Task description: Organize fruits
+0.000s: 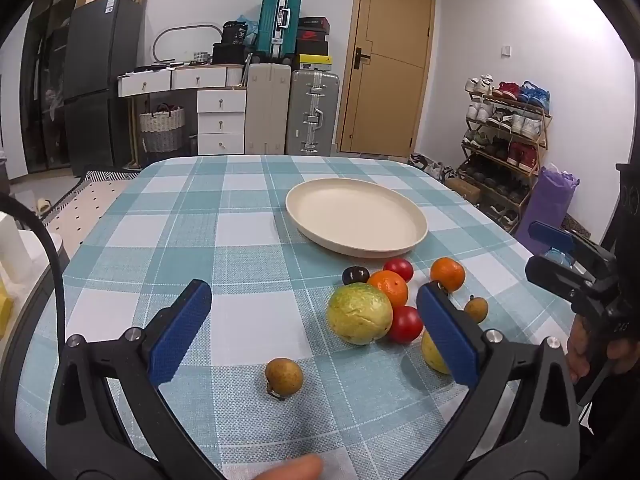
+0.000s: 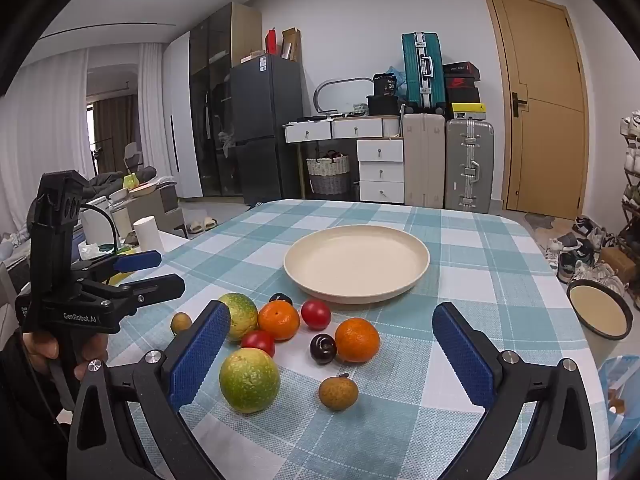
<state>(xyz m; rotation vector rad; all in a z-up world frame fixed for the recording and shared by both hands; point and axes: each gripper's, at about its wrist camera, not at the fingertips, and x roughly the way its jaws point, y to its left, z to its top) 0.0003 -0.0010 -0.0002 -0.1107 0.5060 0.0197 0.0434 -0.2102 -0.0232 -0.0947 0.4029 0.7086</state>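
While both of my grippers hover low over the checked tablecloth [image 2: 460, 248], nothing is in either of them. My left gripper [image 1: 314, 328] has its jaws spread wide, and one small brown longan [image 1: 283, 377] lies on the cloth between its fingers, touching neither pad. My right gripper [image 2: 332, 354] is just as wide open, and most of the fruit pile sits in front of it.

From the right wrist view I see the cream plate [image 2: 416, 240] bare at the middle of the table, with the fruits clustered just on the near side of it. A green-yellow citrus [image 2: 249, 380] lies closest to me, beside the left finger's blue pad [image 2: 198, 360]. A second longan [image 2: 338, 392] is to its right. Behind them are a dark plum [image 2: 323, 348], an orange [image 2: 357, 339] and a red tomato [image 2: 259, 342], then another orange [image 2: 279, 319], another tomato [image 2: 315, 314] and a second green citrus [image 2: 242, 315]. A further dark fruit [image 2: 281, 299] peeks out behind that orange, likely another plum, though it is mostly hidden. A third longan [image 2: 181, 322] sits apart at the left edge of the group.
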